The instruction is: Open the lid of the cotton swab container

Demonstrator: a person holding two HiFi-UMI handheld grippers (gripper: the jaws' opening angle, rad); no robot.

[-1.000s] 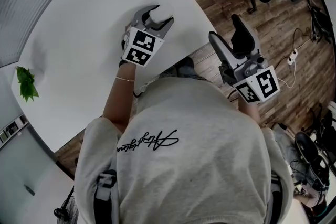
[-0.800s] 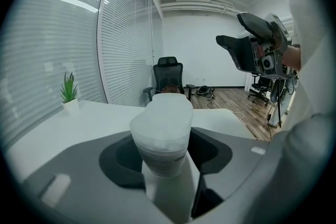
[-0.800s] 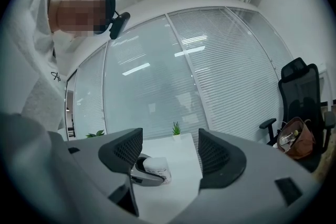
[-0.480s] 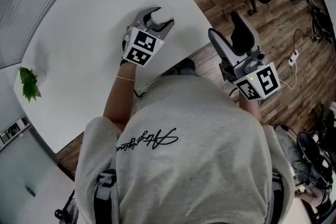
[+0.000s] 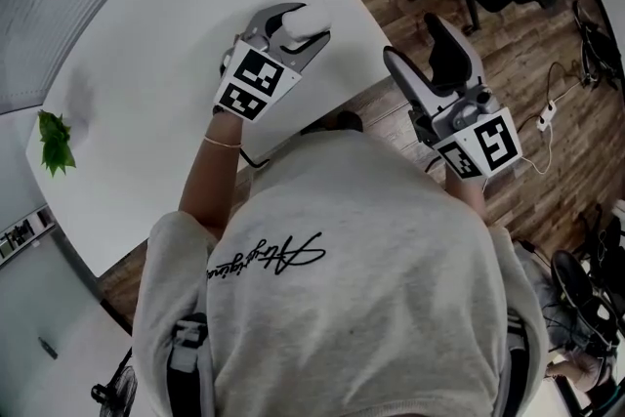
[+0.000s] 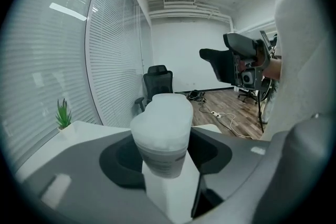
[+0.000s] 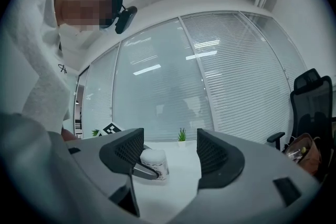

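Left claw clenched on the cotton swab container over the desk, right claw released, empty, alongside.

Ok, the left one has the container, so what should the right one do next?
Probably swing the right gripper across to the lid. The left gripper is clamped on the container below the lid, which is on, while the right jaws stand open and empty beyond the table edge, already facing it.
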